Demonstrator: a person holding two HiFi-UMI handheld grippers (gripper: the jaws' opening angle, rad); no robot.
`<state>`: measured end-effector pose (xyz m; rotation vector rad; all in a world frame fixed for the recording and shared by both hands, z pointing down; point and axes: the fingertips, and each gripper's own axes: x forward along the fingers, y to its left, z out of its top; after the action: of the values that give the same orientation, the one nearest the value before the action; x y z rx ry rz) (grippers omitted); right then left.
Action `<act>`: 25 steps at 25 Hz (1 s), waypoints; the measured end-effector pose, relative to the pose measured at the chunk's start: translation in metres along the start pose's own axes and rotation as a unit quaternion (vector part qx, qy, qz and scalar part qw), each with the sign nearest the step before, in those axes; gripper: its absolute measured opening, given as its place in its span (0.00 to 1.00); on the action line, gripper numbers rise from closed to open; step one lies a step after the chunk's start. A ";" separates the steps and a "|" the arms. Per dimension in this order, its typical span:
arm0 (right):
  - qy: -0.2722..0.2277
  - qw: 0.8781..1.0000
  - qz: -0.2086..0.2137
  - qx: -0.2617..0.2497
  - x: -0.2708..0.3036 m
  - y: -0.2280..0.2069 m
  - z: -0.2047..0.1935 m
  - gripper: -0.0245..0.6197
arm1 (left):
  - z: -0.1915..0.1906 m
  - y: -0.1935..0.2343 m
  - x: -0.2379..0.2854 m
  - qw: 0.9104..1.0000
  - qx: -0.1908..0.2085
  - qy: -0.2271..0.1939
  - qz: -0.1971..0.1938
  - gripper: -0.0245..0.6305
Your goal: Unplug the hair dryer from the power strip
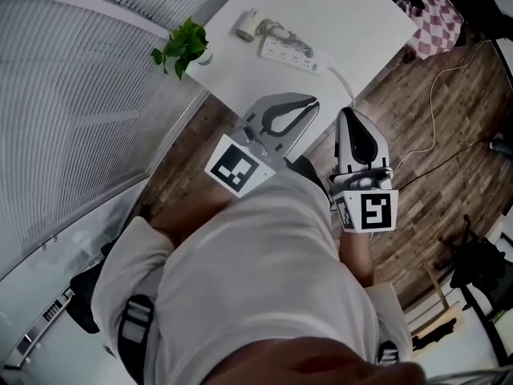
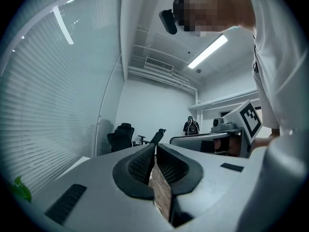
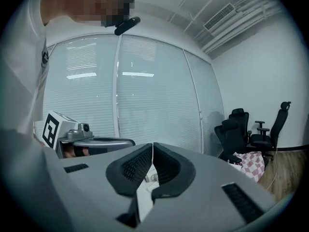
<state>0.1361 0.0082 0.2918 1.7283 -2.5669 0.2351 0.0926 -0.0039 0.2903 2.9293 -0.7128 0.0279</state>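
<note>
1. Nearest, in front of the person's white shirt [image 1: 264, 271], both tools hang over the wood-plank floor [image 1: 425, 135]. The left claw [image 1: 311, 101] is pressed together with nothing in it. The right claw [image 1: 347, 115] is pressed together too and is also empty.
2. Just beyond them begins the white surface [image 1: 361, 14]. The left claw's tip sits at its near edge, so I judge that hand a little closer to the work.
3. Farther on lies the long white power strip [image 1: 295, 54], ahead of both claws. Its long axis runs left to right, across the way they point.
4. Just far-left of the strip rests the small cream hair dryer [image 1: 247, 25], with its grey cord [image 1: 279, 32] bunched between the two. Where the plug sits is too small to tell.
5. A green potted plant [image 1: 184, 46] stands at the surface's left corner.
6. Only the head view shows the strip and dryer whole. The left gripper view looks past its closed pads [image 2: 145, 163] to black office chairs [image 2: 120, 135]. The right gripper view shows a sliver of the surface below its pads [image 3: 137, 166].
</note>
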 end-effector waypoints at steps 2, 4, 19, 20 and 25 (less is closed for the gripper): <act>0.001 1.000 -0.001 0.006 0.005 -0.001 -0.002 0.09 | -0.004 0.005 0.001 1.000 0.003 0.005 -0.002 0.10; 0.002 1.000 -0.005 0.000 0.012 0.000 -0.002 0.09 | -0.006 0.011 0.002 1.000 0.007 0.009 -0.009 0.10; 0.044 0.999 -0.013 -0.026 0.069 0.000 -0.030 0.09 | -0.039 0.063 0.011 0.997 0.025 0.066 -0.039 0.10; 0.048 0.998 -0.013 -0.029 0.073 -0.001 -0.034 0.09 | -0.043 0.068 0.012 0.996 0.029 0.069 -0.038 0.10; 0.075 0.996 -0.013 -0.038 0.095 -0.009 -0.057 0.09 | -0.068 0.090 0.020 0.995 0.033 0.090 -0.032 0.10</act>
<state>0.1055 -0.0740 0.3599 1.6495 -2.4136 0.2534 0.0696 -0.0835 0.3693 2.9602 -0.6010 0.3113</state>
